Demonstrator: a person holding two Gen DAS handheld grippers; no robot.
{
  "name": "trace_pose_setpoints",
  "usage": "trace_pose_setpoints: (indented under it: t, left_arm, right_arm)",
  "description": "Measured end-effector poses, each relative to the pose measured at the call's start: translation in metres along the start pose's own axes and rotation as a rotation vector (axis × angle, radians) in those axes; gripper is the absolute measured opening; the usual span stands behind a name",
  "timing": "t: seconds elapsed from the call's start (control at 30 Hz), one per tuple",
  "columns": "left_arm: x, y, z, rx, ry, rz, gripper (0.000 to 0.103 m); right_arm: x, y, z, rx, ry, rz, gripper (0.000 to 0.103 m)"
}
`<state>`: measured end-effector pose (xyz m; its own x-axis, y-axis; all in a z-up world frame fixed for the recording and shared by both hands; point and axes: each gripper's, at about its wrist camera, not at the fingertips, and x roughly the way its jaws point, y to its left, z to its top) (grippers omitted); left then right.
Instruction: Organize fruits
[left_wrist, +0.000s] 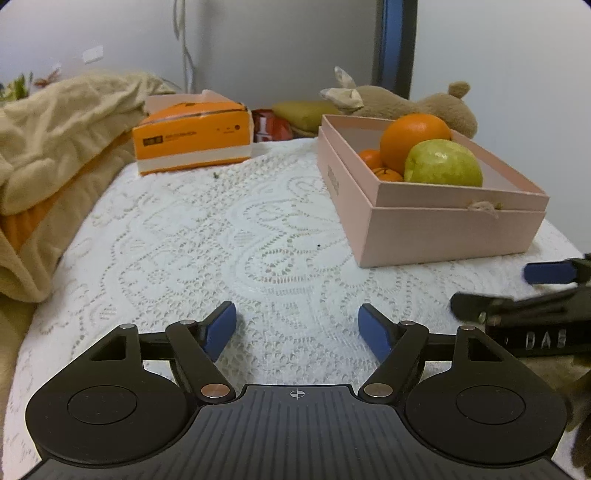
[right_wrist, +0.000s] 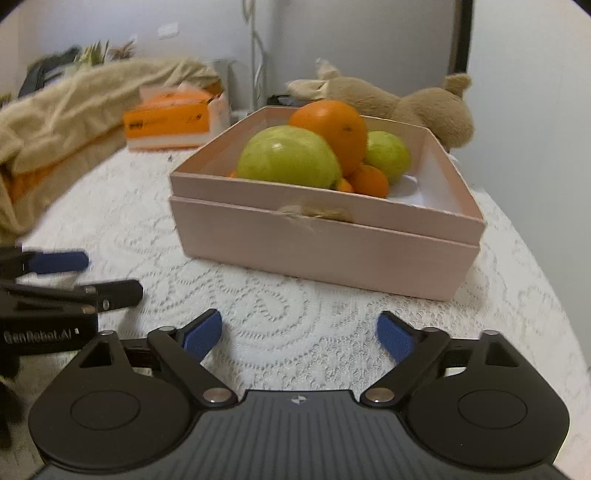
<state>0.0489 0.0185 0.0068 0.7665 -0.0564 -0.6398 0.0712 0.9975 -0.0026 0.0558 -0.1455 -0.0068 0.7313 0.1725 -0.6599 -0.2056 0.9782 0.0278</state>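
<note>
A pink box (left_wrist: 436, 229) stands on the white lace cloth and holds a large orange (left_wrist: 413, 136), a green guava (left_wrist: 443, 164) and small tangerines (left_wrist: 371, 158). In the right wrist view the box (right_wrist: 332, 254) shows two guavas (right_wrist: 288, 157), the orange (right_wrist: 332, 127) and tangerines (right_wrist: 369, 181). My left gripper (left_wrist: 297, 328) is open and empty above the cloth, left of the box. My right gripper (right_wrist: 299, 334) is open and empty in front of the box. Each gripper shows at the edge of the other's view.
An orange tissue box (left_wrist: 192, 138) stands at the back left. A beige blanket (left_wrist: 55, 140) is piled along the left side. A brown plush toy (left_wrist: 413, 101) lies behind the pink box. The lace cloth (left_wrist: 229, 236) covers the surface.
</note>
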Motion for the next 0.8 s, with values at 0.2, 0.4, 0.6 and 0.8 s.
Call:
trace_pose_setpoints:
  t: [0.2,0.4,0.6,0.8]
  left_arm:
    - [0.0,-0.005,-0.002,-0.003,-0.015,0.041,0.08]
    - [0.001,-0.007,-0.001,-0.005,-0.023,0.044,0.08]
    - [0.001,-0.006,-0.002,-0.006,-0.028,0.043,0.08]
    - [0.002,-0.006,-0.002,-0.008,-0.028,0.04,0.08]
  right_arm:
    - [0.004,-0.01,0.0,0.07,0.018,-0.056,0.103]
    - [0.004,-0.009,-0.006,0.083,-0.023,-0.08,0.103]
    - [0.001,-0.008,-0.012,0.104,-0.065,-0.098,0.103]
    - [0.0,-0.005,-0.015,0.113,-0.075,-0.114,0.103]
